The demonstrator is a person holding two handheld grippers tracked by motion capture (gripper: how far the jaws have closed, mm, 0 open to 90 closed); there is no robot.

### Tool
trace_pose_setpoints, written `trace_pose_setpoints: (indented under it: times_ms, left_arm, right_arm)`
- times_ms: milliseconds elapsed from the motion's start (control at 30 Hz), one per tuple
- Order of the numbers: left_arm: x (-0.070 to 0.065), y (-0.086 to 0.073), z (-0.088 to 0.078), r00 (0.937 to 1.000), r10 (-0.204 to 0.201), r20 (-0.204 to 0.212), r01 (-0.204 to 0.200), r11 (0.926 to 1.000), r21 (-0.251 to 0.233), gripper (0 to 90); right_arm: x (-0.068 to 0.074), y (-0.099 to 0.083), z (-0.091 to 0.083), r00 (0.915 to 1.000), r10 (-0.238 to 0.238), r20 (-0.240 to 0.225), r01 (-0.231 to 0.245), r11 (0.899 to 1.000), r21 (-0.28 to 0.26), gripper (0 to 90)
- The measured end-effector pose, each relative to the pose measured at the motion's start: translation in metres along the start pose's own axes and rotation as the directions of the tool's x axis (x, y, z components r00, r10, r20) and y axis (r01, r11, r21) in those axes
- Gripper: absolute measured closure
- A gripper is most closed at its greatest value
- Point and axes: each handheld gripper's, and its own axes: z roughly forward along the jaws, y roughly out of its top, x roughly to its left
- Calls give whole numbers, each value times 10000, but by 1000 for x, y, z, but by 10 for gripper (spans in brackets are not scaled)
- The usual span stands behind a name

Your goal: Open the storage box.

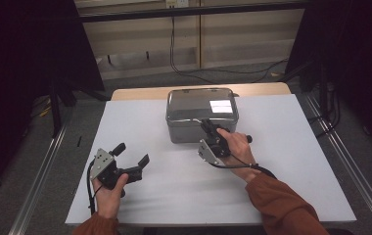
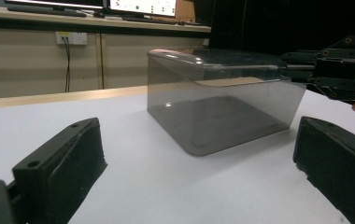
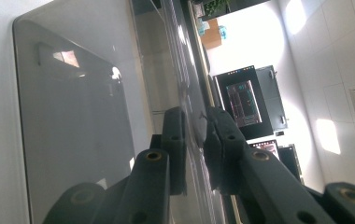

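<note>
Right gripper (image 1: 207, 126) turned sideways, clamping box lid (image 1: 201, 105) edge; left gripper (image 1: 131, 154) spread wide, hovering above table (image 1: 291, 171).

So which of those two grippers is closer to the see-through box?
Right. The right gripper is at the box, its jaws closed on the lid's near edge. The left gripper sits open on the table, well short of it.

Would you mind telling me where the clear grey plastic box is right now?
In the high view, the clear grey plastic box sits at the white table's far middle, its near rim pinched by the right hand-held gripper.
</note>
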Motion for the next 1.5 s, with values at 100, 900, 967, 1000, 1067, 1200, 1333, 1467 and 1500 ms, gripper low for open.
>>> trace_pose_setpoints:
  times_ms: [100, 900, 967, 1000, 1067, 1200, 1333, 1467, 1500]
  left_arm:
    - [-2, 0, 7, 9993, 375, 31, -375, 9993, 13, 18]
    - [4, 11, 59, 9903, 1301, 488, -1308, 9913, 113, 32]
    - [5, 13, 63, 9894, 1368, 482, -1370, 9906, -2, 32]
    - [5, 14, 65, 9901, 1338, 435, -1340, 9910, 26, 32]
    - [6, 16, 71, 9891, 1408, 421, -1415, 9899, 127, 32]
    - [1, 23, 80, 9885, 1414, 530, -1425, 9896, 175, 32]
    - [-7, 30, 89, 9889, 1285, 750, -1297, 9915, 121, 43]
    - [-10, 36, 99, 9853, 1500, 824, -1500, 9887, -60, 44]
    - [-10, 37, 103, 9829, 1672, 777, -1670, 9859, -92, 44]
  right_arm:
    - [-3, 0, 0, 9999, 119, 56, -119, 9999, -54, 778]
    - [-14, 1, 1, 9988, 476, 136, -472, 9986, -222, 777]
    - [-15, 1, 1, 9987, 487, 162, -483, 9986, -226, 777]
    - [-16, 1, 1, 9988, 451, 172, -446, 9987, -252, 777]
    - [-17, 2, 2, 9986, 495, 180, -491, 9985, -238, 778]
    - [-20, 2, 2, 9984, 516, 210, -511, 9983, -269, 779]
    - [-23, 2, 2, 9981, 575, 229, -568, 9980, -269, 779]
    - [-24, 2, 3, 9978, 628, 214, -622, 9977, -287, 779]
    - [-25, 2, 3, 9975, 665, 228, -658, 9974, -287, 779]
